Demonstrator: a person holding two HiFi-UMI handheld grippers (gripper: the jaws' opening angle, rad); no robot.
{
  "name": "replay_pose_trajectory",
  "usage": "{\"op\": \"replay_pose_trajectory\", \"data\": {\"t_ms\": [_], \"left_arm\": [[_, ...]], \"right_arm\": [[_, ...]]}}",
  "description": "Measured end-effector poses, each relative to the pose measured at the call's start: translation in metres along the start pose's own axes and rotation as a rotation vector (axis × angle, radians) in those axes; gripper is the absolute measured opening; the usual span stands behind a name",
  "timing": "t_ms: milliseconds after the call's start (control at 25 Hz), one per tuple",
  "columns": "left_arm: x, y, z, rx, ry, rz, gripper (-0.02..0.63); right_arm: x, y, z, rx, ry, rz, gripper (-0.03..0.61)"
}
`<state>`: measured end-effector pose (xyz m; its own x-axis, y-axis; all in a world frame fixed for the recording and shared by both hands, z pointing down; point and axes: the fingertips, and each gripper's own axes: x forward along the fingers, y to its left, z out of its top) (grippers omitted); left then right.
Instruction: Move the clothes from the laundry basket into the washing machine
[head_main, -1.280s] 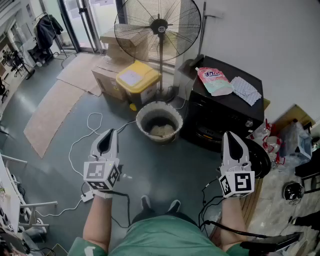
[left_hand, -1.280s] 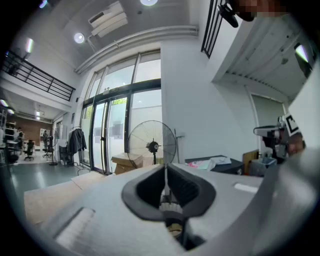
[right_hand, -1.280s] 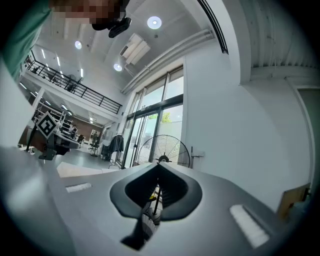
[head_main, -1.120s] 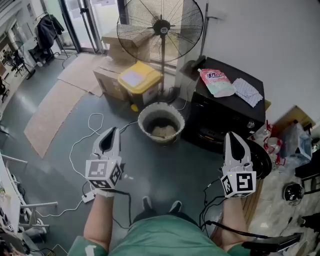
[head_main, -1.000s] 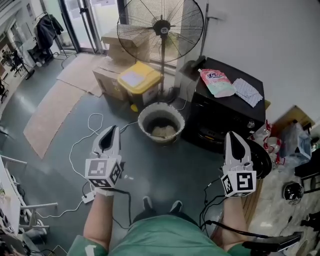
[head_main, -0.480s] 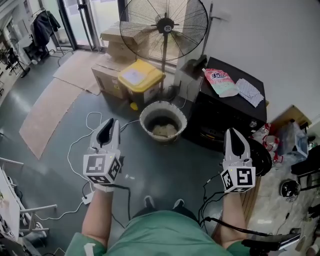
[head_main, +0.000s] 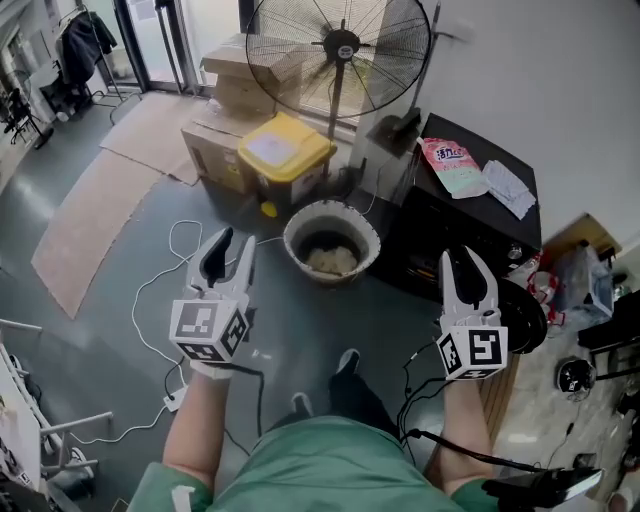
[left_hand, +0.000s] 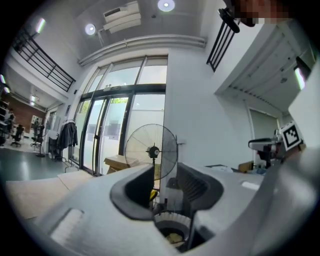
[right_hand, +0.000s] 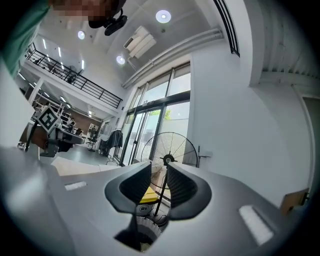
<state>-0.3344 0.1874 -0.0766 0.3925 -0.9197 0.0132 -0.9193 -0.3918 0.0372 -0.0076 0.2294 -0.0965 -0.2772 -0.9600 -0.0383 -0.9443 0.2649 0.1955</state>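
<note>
Nearest, at the bottom edge: a green top and two bare forearms reaching forward, one shoe ahead of the other on the grey floor. Holding the left gripper level over the floor, jaws a fair way apart and just been opening, nothing between them. Holding the right gripper level too, jaws only narrowly apart, also just been opening, nothing between them either. Beside the left gripper, a white cable looping across the floor.

Beyond and between the two grippers, standing on the floor: the round laundry basket, with pale clothes lying at its bottom. At the basket's right side, touching or just beside it, hard to tell which: the black washing machine. On the machine's top, a pink detergent bag and a white patterned packet, the packet near the top's right edge.

Behind the basket: a yellow-lidded bin, then cardboard boxes and a standing fan in front of glass doors. Far left on the floor: flattened cardboard sheets.
</note>
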Motion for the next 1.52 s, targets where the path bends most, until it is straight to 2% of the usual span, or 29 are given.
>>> {"op": "replay_pose_trajectory", "data": {"t_ms": [160, 240, 480, 640, 920, 1080, 1320, 1520], "left_arm": [[0.047, 0.006, -0.018, 0.002, 0.030, 0.000, 0.147], [0.073, 0.009, -0.026, 0.012, 0.049, 0.008, 0.147], [0.159, 0.020, -0.033, 0.036, 0.091, 0.053, 0.148], [0.216, 0.020, -0.048, 0.030, 0.129, 0.075, 0.149], [0.279, 0.021, -0.094, 0.021, 0.229, 0.096, 0.152], [0.292, 0.031, -0.136, 0.021, 0.309, 0.090, 0.167], [0.298, 0.055, -0.228, -0.053, 0.455, 0.088, 0.181], [0.303, 0.072, -0.301, -0.095, 0.543, 0.077, 0.189]], "right_arm": [[0.047, -0.010, -0.029, 0.029, 0.016, 0.027, 0.085], [0.076, -0.018, -0.046, 0.050, 0.031, 0.050, 0.114], [0.166, -0.057, -0.082, 0.098, 0.061, 0.112, 0.130], [0.225, -0.076, -0.108, 0.072, 0.092, 0.169, 0.130], [0.300, -0.074, -0.162, 0.090, 0.156, 0.287, 0.130], [0.331, -0.053, -0.209, 0.100, 0.235, 0.355, 0.132], [0.371, -0.010, -0.297, 0.128, 0.393, 0.449, 0.163], [0.395, 0.015, -0.374, 0.114, 0.507, 0.484, 0.178]]}}
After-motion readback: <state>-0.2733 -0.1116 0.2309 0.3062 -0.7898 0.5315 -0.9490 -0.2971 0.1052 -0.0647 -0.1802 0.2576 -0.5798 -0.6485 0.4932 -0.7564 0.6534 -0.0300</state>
